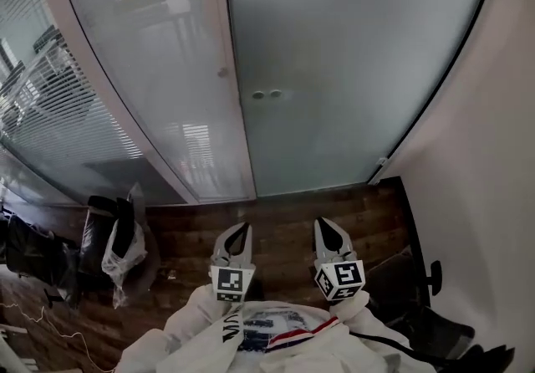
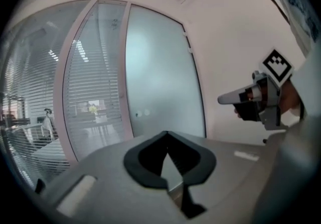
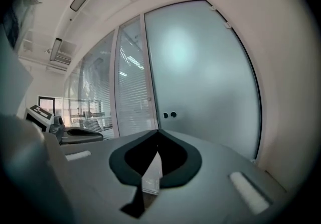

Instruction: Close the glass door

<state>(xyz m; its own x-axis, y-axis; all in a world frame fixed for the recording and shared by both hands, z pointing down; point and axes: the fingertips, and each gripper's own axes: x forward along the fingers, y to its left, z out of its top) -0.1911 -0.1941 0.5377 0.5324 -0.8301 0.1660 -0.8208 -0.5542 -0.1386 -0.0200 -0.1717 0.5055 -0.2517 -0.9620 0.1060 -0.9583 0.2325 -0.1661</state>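
Where one glass door (image 1: 334, 53) stands, left tool (image 1: 241, 227), right tool (image 1: 323, 222) (both closed).

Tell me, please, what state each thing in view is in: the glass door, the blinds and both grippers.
glass door: closed, its edge against the door frame.
blinds: lowered.
left gripper: shut, empty.
right gripper: shut, empty.
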